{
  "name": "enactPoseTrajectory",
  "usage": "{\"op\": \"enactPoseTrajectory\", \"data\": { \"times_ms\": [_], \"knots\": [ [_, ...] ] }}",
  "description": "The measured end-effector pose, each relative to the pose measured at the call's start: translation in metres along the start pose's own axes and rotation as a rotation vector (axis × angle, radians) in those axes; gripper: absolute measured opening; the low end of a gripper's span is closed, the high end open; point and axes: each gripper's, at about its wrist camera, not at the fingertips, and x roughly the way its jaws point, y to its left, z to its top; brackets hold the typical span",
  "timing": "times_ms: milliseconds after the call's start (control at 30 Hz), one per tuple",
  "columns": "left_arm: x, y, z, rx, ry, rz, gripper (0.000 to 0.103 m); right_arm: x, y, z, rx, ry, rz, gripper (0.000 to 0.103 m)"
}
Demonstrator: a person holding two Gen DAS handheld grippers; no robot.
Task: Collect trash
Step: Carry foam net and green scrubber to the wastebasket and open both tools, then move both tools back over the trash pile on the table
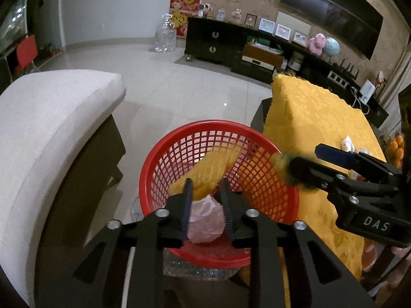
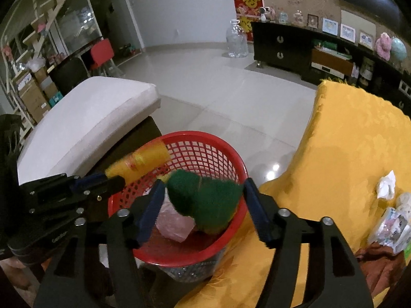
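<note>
1. Your left claw [image 1: 206, 190] is released. The yellow pad [image 1: 208, 169], light and limp, lies just past its tips, above the basket [image 1: 179, 128].
2. Your right claw [image 2: 201, 200] is released. The green scourer [image 2: 205, 205], soft and springy, sits loose between its jaws; pinch it mid-body.

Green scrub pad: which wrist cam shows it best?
Right wrist: the green scrub pad fills the gap between that gripper's open fingers, over the red basket. Left wrist shows only a blurred edge, mostly hidden behind a finger.

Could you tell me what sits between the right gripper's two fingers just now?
A green scouring sponge, blurred, over the red basket, seen in the right wrist view; the pads stand clear of it.
</note>
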Motion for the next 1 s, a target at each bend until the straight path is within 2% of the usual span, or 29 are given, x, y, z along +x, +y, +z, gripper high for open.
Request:
{"op": "enactPoseTrajectory", "data": {
  "times_ms": [33,100,233,367,767,900,1000],
  "knots": [
    [0.0,0.0,0.0,-0.001,0.0,0.003,0.038,0.0,-0.002,0.0,0.006,0.0,0.004,0.071],
    [-0.002,0.0,0.0,-0.004,-0.005,0.008,0.045,0.0,-0.003,0.0,0.017,0.001,0.009,0.073],
    [-0.006,0.0,0.001,-0.012,-0.023,0.017,0.054,-0.004,-0.007,0.0,0.025,-0.007,0.003,0.073],
    [-0.016,0.001,0.005,-0.02,-0.082,0.042,0.065,-0.014,-0.011,0.0,0.033,-0.035,-0.017,0.073],
    [-0.045,-0.01,0.014,-0.021,-0.22,0.062,0.082,-0.048,-0.024,-0.002,0.043,-0.126,-0.094,0.075],
    [-0.056,-0.016,0.016,-0.022,-0.272,0.059,0.088,-0.061,-0.025,-0.002,0.04,-0.163,-0.127,0.084],
    [-0.062,-0.023,0.018,-0.011,-0.301,0.055,0.089,-0.074,-0.028,-0.001,0.034,-0.201,-0.159,0.086]
  ]
}}
